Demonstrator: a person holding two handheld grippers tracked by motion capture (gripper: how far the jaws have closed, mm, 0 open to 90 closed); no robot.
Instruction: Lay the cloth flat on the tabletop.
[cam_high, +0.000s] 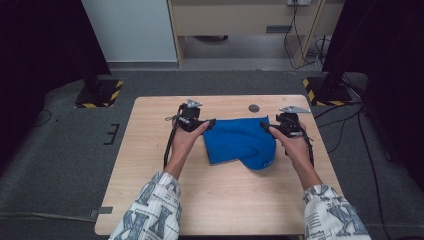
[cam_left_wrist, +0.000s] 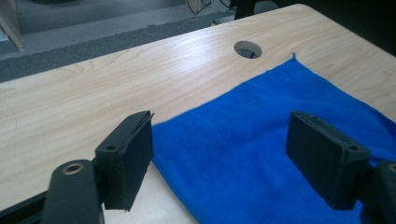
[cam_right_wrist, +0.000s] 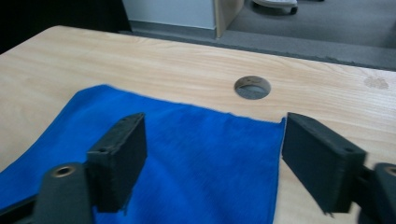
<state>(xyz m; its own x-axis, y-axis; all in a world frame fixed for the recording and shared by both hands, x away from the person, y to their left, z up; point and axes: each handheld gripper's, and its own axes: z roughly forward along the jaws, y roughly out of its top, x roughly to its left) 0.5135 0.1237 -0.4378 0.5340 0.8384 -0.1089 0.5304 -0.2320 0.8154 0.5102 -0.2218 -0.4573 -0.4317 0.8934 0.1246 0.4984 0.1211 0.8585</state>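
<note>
I am looking down on a light wooden table with a blue cloth lying near its middle, a little toward the far edge. The cloth is lying mostly flat, though its near right part, at about 5 o'clock from its centre, is bulging into a rounded fold. A round cable hole is sitting in the tabletop just beyond the cloth's far edge, at roughly 12 o'clock from it.

I am holding the left gripper at the cloth's far left corner, at about 10 o'clock from the cloth's centre. In the left gripper view its jaws are standing wide apart over that corner, one over bare wood beside the edge, the other over the fabric, and they are closing on nothing.

I am holding the right gripper at the cloth's far right corner, at about 2 o'clock. In the right gripper view its jaws are likewise spread wide, straddling the cloth's right edge, gripping nothing. Whether either pair is touching the fabric, I cannot tell.

Patterned sleeves are covering both of my forearms.
</note>
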